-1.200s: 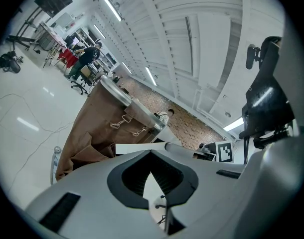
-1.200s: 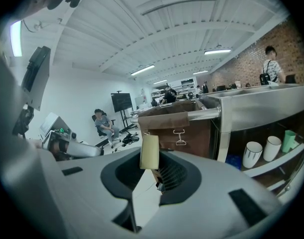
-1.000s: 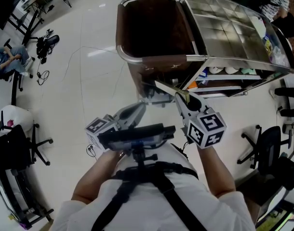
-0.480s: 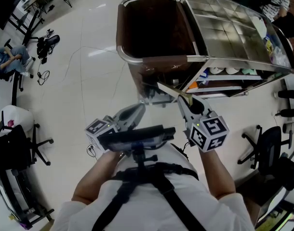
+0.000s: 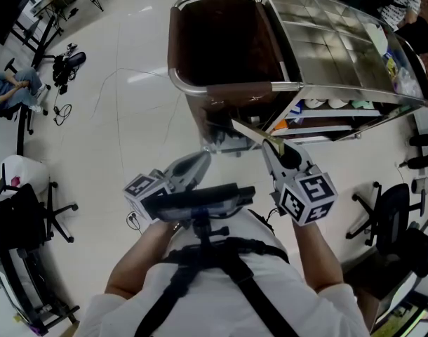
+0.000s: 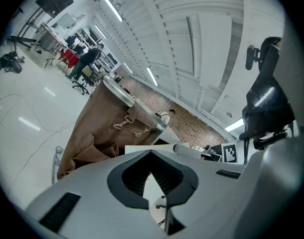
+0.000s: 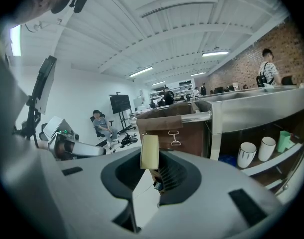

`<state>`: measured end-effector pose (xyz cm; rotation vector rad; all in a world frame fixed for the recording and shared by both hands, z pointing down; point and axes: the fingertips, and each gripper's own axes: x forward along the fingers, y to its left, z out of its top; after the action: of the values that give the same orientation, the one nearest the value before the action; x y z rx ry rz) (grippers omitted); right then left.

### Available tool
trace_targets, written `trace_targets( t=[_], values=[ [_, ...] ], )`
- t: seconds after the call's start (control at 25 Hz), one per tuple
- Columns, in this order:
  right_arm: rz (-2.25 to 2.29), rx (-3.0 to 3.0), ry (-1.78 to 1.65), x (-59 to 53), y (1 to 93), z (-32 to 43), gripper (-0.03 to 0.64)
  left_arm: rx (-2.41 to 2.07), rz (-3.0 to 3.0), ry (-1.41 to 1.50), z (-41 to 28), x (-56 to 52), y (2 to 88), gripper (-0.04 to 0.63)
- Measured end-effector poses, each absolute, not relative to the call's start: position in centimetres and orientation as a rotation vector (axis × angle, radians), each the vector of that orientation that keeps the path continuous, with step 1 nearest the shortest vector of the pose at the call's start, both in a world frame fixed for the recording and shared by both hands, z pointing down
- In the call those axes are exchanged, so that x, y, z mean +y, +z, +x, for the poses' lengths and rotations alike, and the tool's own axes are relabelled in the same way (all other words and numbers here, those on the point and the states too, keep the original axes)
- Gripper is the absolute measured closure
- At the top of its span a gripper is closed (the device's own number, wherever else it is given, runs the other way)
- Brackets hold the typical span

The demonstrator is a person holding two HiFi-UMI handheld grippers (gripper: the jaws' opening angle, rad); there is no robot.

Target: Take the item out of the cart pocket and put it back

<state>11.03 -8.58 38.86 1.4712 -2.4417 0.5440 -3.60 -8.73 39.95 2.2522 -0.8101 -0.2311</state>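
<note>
A steel cart (image 5: 326, 41) carries a brown fabric bag (image 5: 228, 41) at its near end; its front flap with metal clips (image 7: 174, 132) faces me. My right gripper (image 5: 269, 144) is shut on a thin flat pale-yellow item (image 5: 246, 130), held edge-on just short of the bag's front. In the right gripper view the item (image 7: 150, 152) sticks up from between the jaws. My left gripper (image 5: 203, 159) hangs beside it, lower left, with the jaws together and nothing in them. The left gripper view shows the bag (image 6: 99, 128) ahead.
White cups (image 7: 256, 151) stand on the cart's lower shelf. Office chairs sit at the left (image 5: 31, 209) and right (image 5: 389, 216). Cables and gear (image 5: 63, 65) lie on the floor at far left beside a seated person (image 5: 10, 86).
My right gripper has drifted slightly right and toward me with the flat item still in it. The left gripper has stayed put.
</note>
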Motion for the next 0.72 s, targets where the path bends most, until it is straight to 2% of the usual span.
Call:
trace_targets(
  t=[0.72],
  values=[
    [1.489, -2.450, 0.546, -8.4, 37.8, 11.4, 0.541, -0.810, 2.276, -0.216, -4.3, -8.9, 40.3, 0.603]
  ],
)
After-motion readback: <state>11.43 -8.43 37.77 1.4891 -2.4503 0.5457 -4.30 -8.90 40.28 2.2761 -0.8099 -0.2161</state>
